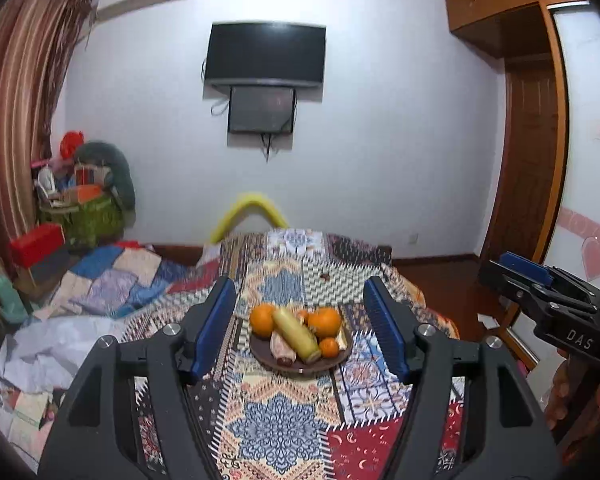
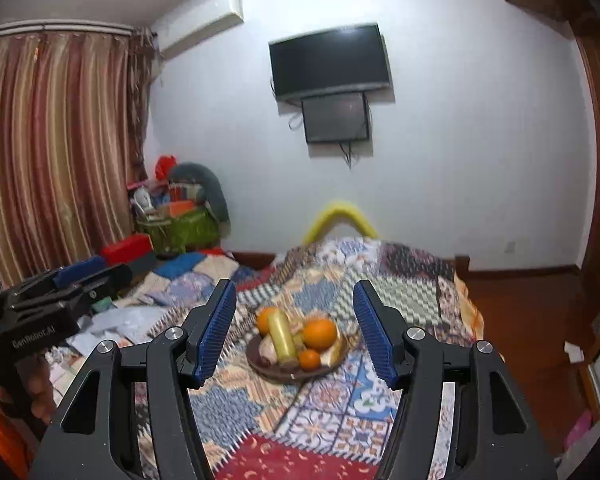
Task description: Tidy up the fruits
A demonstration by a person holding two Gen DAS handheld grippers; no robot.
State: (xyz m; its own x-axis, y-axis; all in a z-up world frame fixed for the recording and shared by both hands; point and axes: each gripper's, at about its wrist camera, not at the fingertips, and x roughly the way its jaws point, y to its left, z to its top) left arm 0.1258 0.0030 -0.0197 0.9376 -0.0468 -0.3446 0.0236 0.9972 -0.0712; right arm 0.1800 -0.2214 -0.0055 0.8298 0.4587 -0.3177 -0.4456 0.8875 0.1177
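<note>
A dark round plate (image 1: 300, 367) sits on the patterned bedspread (image 1: 276, 432), piled with fruit: a long yellow fruit (image 1: 295, 333), two large oranges (image 1: 261, 319) (image 1: 325, 321), a small orange (image 1: 329, 347) and a pale pinkish fruit (image 1: 281, 348). The plate also shows in the right wrist view (image 2: 292, 372) with the yellow fruit (image 2: 283, 336) and a large orange (image 2: 319, 334). My left gripper (image 1: 300, 320) is open and empty, held above and short of the plate. My right gripper (image 2: 294, 320) is open and empty, likewise short of it.
A patchwork quilt (image 1: 112, 284) and crumpled white sheets (image 1: 48, 352) lie left of the plate. Boxes and bags (image 1: 80, 208) pile up by the striped curtain (image 1: 16, 120). A yellow foam tube (image 1: 248, 212) stands at the bed's far end. Wooden floor (image 2: 532, 320) lies to the right.
</note>
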